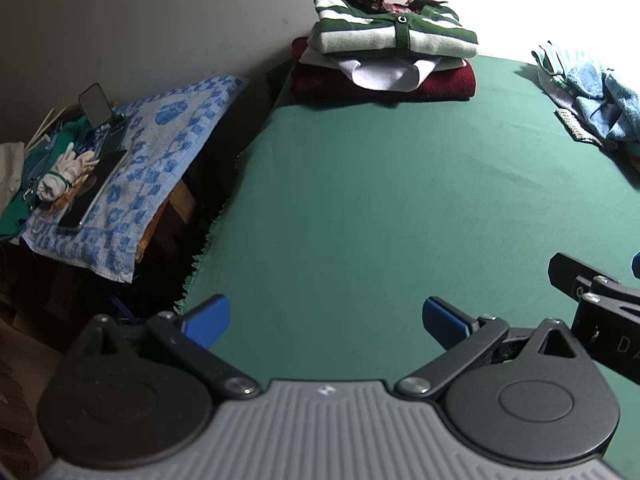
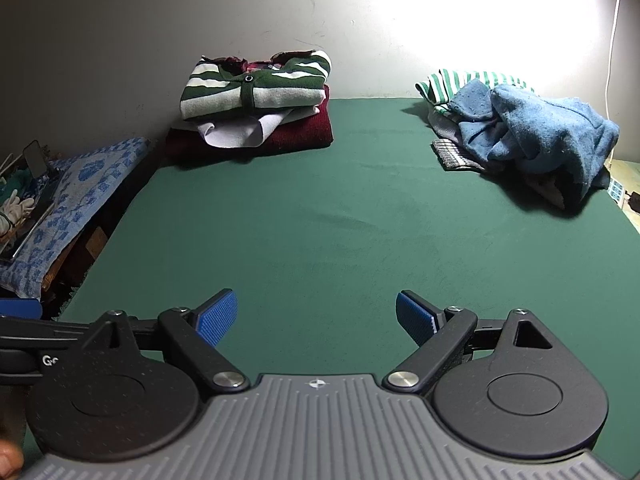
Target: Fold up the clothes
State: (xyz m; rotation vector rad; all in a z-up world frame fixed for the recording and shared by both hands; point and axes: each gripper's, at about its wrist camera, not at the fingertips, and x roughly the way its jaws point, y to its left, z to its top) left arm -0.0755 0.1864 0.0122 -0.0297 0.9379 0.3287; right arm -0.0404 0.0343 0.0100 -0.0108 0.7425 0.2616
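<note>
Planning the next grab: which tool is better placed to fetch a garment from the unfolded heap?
Right. The unfolded heap lies far right on the green cloth, on the right tool side; the left tool, open too, sits nearer the folded stack.

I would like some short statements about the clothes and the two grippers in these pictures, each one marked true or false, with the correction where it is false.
1. The left gripper holds a blue garment. False: its jaws are apart and empty, above the bare green cloth.
2. The right gripper is open and holds nothing. True.
3. The striped green and white garment lies on top of the folded stack, above the dark red garment. True.
4. The blue garment is neatly folded. False: it lies crumpled in a loose pile at the far right.
5. The folded stack stands in the middle of the green cloth. False: it stands at the far left corner, by the wall.
</note>
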